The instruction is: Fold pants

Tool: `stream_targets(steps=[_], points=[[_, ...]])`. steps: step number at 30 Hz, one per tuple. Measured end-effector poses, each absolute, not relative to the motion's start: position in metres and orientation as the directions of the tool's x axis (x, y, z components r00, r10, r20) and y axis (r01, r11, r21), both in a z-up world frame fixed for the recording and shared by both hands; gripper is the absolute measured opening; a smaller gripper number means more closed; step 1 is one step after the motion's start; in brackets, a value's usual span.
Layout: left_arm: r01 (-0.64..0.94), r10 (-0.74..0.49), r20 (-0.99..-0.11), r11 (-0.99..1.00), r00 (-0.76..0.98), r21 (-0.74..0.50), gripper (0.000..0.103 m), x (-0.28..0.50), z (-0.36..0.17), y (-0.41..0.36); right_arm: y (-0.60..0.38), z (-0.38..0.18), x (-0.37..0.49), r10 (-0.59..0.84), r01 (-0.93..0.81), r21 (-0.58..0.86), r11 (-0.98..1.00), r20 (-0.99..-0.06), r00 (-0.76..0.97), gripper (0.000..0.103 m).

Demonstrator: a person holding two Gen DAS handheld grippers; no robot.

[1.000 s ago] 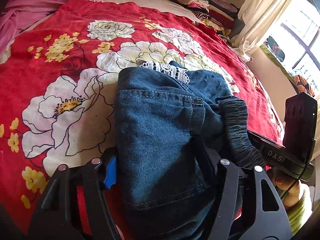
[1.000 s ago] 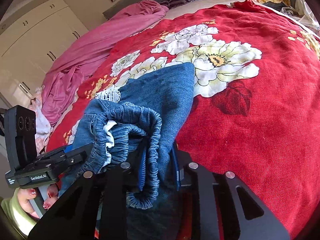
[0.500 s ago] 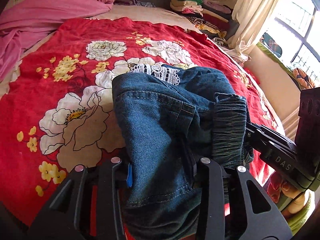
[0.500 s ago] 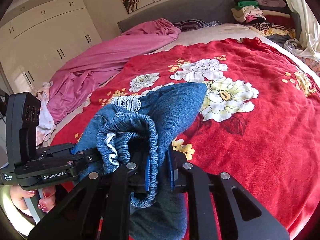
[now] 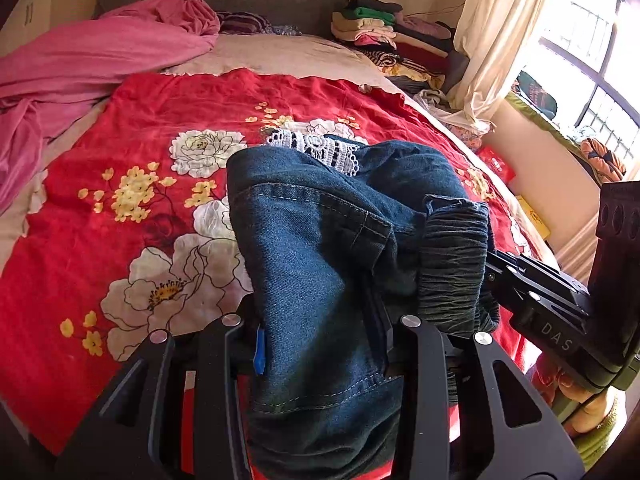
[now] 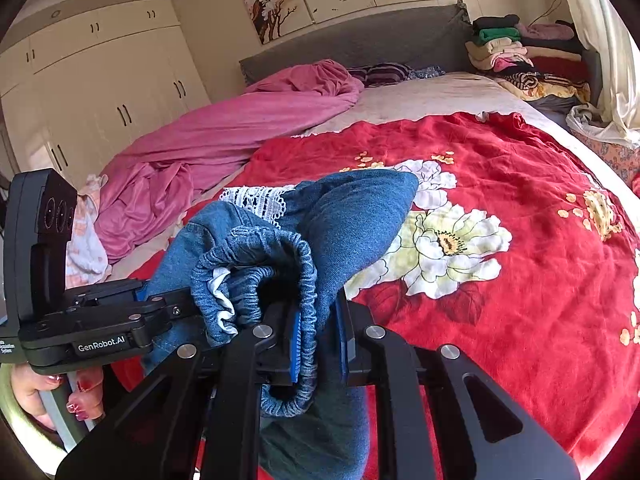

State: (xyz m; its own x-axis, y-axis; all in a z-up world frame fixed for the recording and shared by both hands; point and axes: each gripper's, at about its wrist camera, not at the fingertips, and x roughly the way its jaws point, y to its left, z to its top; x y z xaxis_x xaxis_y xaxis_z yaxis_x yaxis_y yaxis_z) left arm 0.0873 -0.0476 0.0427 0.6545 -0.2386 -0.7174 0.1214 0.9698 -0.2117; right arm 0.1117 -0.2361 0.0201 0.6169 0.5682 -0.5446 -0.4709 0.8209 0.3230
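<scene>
The folded blue denim pants [image 5: 320, 248] with white lace trim [image 5: 316, 148] hang lifted above the red floral bedspread [image 5: 132, 208]. My left gripper [image 5: 320, 344] is shut on a thick bundle of denim at one side. The right gripper [image 6: 318, 340] is shut on the gathered elastic waistband [image 6: 280, 252] at the other side. Each view shows the other gripper holding the same bundle: the right one [image 5: 560, 300] at the right edge, the left one [image 6: 100, 320] at the lower left, with a hand [image 6: 36, 392] under it.
A pink sheet [image 6: 224, 128] lies bunched on the bed's left side. Stacked folded clothes [image 6: 520, 52] sit at the grey headboard [image 6: 360, 48]. A curtain and window [image 5: 580, 52] are to the right, white wardrobes [image 6: 92, 92] to the left.
Both grippers have risen with the pants, lifting the bundle off the bedspread. The left jaws closed in on the denim. More of the headboard and room shows in both views.
</scene>
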Motion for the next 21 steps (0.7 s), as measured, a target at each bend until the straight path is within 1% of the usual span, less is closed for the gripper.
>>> stream_targets(steps=[9, 21], points=[[0.135, -0.238, -0.710, 0.970, 0.663, -0.200, 0.029, 0.123, 0.051, -0.051, -0.236, 0.028, 0.145, 0.539, -0.457, 0.294, 0.840, -0.552, 0.636, 0.012], [0.122, -0.224, -0.717, 0.974, 0.660, -0.192, 0.029, 0.171, 0.046, -0.050, -0.228, 0.023, 0.197, 0.511, -0.441, 0.270, 0.856, -0.573, 0.640, 0.012]])
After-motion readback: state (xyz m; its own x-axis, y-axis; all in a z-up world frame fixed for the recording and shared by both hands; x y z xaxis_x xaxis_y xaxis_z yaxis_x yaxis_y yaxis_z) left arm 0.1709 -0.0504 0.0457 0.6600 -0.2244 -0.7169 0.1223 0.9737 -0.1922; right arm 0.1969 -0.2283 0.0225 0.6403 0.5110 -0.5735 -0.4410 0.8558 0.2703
